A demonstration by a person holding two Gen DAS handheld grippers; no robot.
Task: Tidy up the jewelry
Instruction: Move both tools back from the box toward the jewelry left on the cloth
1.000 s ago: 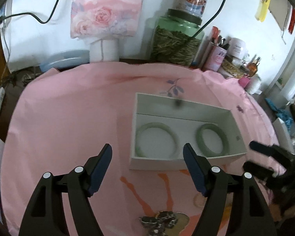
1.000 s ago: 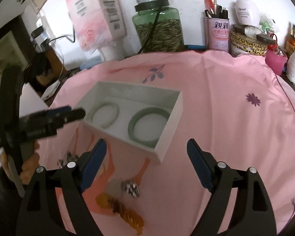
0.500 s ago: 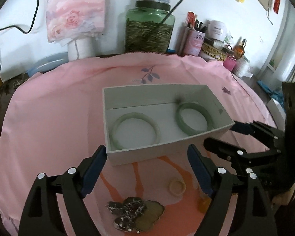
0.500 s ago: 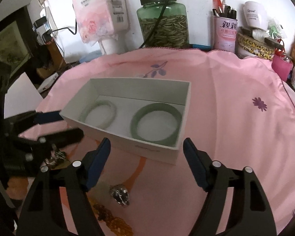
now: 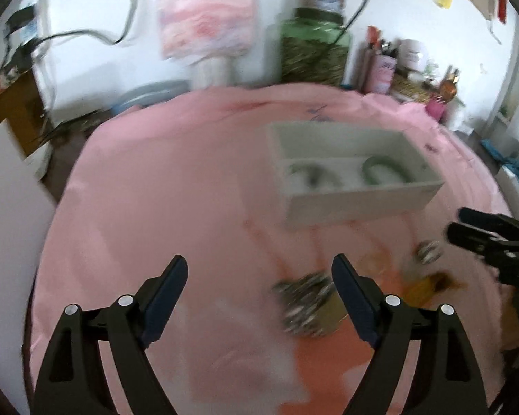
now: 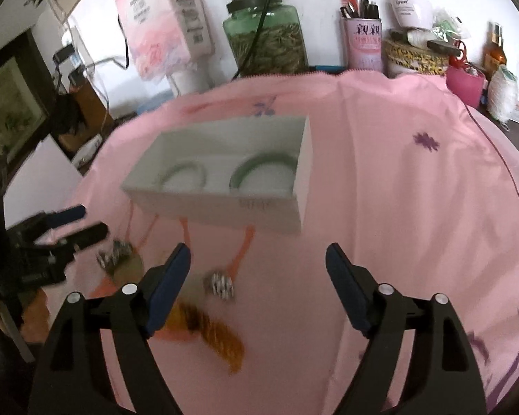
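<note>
I hold both claws over the counter, neither gripping anything. The left claw (image 5: 257, 278) stands wide and empty; the right claw (image 6: 257, 266) is opening, with only the silver charm (image 6: 222, 284) lying low between its jaws, untouched. The box (image 6: 225, 204), far from both, already holds two bangles (image 6: 263, 169). Loose pieces lie near: the silver cluster (image 5: 304, 301) just right of the left claw, and the amber chain (image 6: 218, 335), running near-right, below the right claw's left finger. I judge the right claw nearer the charm.
</note>
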